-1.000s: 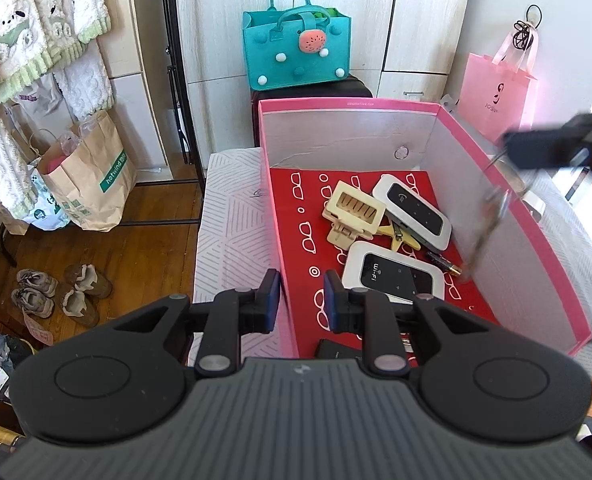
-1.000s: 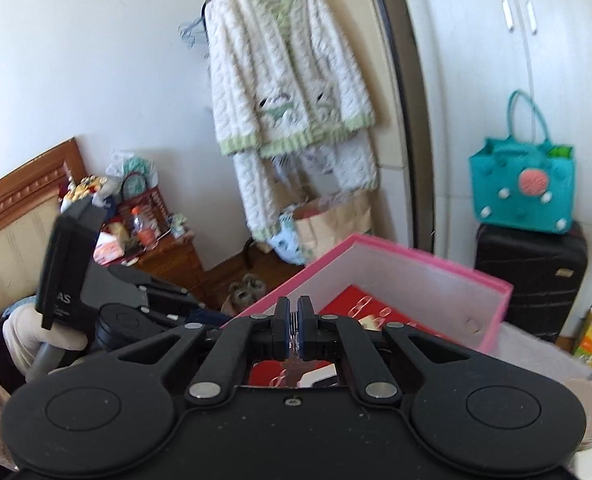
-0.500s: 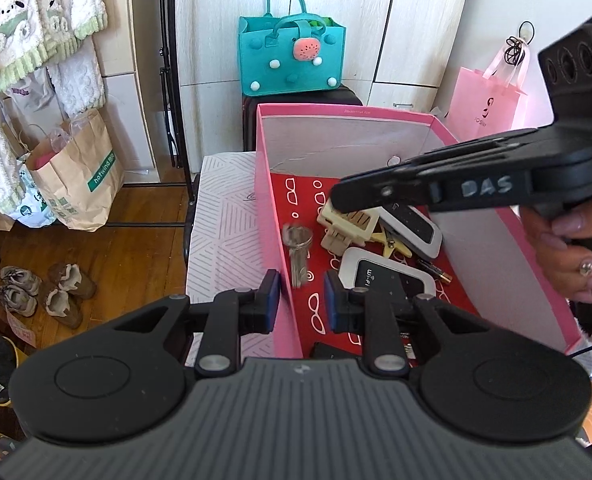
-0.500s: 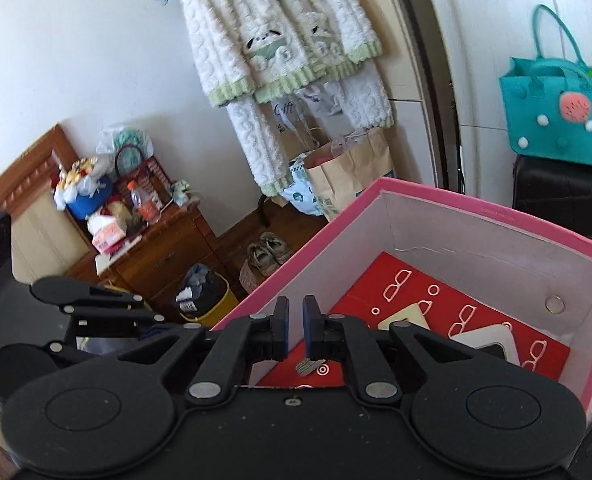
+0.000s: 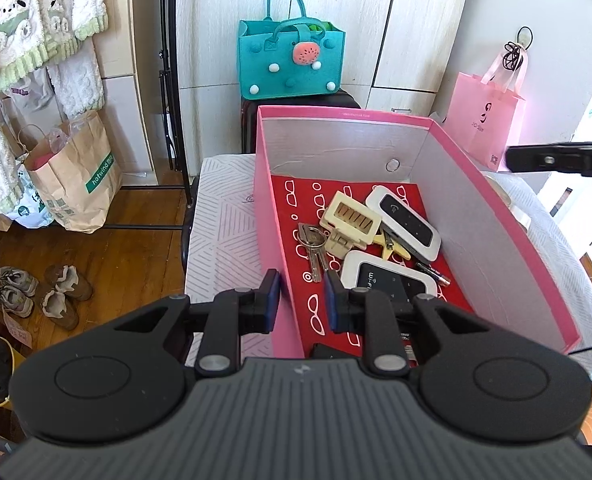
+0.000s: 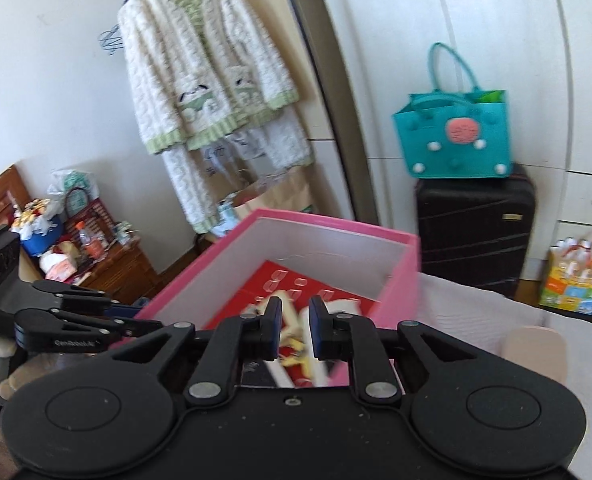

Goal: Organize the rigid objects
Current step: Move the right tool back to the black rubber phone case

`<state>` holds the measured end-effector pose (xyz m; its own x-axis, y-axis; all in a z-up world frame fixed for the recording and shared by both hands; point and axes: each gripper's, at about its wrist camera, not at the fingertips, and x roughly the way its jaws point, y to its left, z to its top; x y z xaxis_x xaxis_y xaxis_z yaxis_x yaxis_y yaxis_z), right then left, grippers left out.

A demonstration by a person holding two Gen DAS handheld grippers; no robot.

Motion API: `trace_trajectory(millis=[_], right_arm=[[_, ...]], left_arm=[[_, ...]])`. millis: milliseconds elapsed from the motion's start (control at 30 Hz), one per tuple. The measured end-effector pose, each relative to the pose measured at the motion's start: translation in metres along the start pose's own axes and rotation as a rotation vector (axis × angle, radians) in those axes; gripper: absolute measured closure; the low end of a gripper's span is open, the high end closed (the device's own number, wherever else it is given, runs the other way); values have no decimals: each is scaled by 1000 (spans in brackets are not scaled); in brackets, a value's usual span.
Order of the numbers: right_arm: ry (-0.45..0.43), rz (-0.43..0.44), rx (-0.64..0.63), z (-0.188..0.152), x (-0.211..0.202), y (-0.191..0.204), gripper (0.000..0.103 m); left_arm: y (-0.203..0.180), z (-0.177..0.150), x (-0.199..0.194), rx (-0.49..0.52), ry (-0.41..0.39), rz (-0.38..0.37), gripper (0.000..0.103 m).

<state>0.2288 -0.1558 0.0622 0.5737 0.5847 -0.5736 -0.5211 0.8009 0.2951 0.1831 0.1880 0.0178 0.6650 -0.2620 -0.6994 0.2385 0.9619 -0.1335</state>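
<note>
The keys (image 5: 311, 249) are lying flat on the red liner inside the pink box (image 5: 273, 216), near its left wall, touching the cream plug (image 5: 350, 222). Beside that are sitting two white routers (image 5: 403, 221), a yellow clip (image 5: 392, 243) and a battery (image 5: 434, 273). The right gripper (image 6: 295, 330) is hovering over the box's edge, its jaws having just been opening, now slightly apart with nothing between them. The left gripper (image 5: 300, 300) is straddling the box's left wall, jaws narrowly apart; whether the pads are pressing the wall I cannot tell. The box is resting on a patterned white cloth (image 5: 223, 216).
</note>
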Motion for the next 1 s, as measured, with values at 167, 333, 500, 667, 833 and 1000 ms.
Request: trace_trajectory(millis=[167, 333, 500, 667, 833, 1000], right_arm=[[10, -91, 25, -18, -14, -28, 73], [19, -157, 103, -45, -15, -58, 63], [35, -180, 126, -70, 0, -79, 44], [45, -226, 97, -91, 24, -88, 35], [9, -264, 84, -92, 32, -98, 28], [12, -221, 101, -93, 40, -104, 21]], left_arm=[[-3, 0, 0, 2, 1, 10, 82], [-4, 0, 0, -2, 3, 13, 82], [-4, 0, 0, 9, 1, 18, 82], [-7, 0, 1, 18, 7, 24, 81], [-7, 0, 1, 18, 7, 22, 81], [-7, -2, 1, 14, 0, 14, 81]])
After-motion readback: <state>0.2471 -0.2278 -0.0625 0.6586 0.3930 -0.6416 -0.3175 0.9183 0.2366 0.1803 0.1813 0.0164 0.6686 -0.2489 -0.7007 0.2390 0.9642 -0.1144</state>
